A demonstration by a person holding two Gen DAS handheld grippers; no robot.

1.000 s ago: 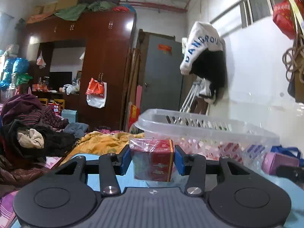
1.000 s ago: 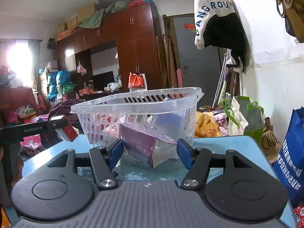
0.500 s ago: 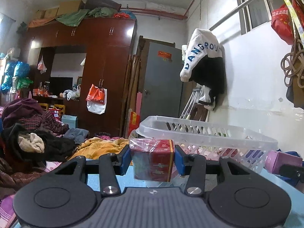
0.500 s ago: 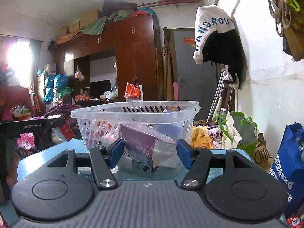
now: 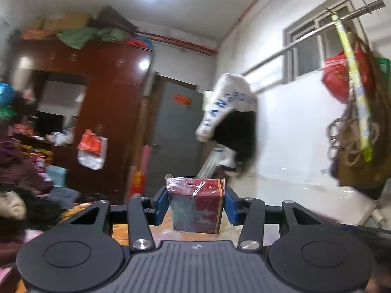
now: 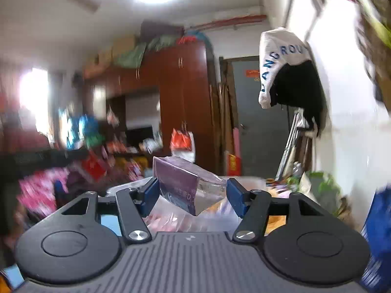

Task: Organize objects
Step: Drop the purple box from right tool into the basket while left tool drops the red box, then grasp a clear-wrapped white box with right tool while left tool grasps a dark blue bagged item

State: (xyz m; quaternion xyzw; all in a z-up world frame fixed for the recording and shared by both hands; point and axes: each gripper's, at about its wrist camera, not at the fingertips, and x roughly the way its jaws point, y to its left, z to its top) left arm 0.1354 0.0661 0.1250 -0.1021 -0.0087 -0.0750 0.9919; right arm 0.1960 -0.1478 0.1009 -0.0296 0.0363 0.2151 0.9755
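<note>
My left gripper (image 5: 195,201) is shut on a red box wrapped in clear film (image 5: 195,207) and holds it high in the air. My right gripper (image 6: 193,195) is shut on a purple packet in crinkled clear plastic (image 6: 178,186), also raised. The clear plastic basket (image 6: 132,186) shows only as a blurred rim just below the right gripper's fingers. In the left wrist view the basket is hidden below the frame. Both views are blurred by motion.
A dark red wardrobe (image 5: 102,112) and a grey door (image 5: 176,134) stand at the back. A white and black garment (image 5: 229,122) hangs on the right wall. Piled clothes (image 5: 19,183) lie at the left. A blue bag (image 6: 377,239) stands at the right.
Both grippers have risen and tilted upward with their loads. The basket has dropped from the middle of both views to the bottom edge or out of sight.
</note>
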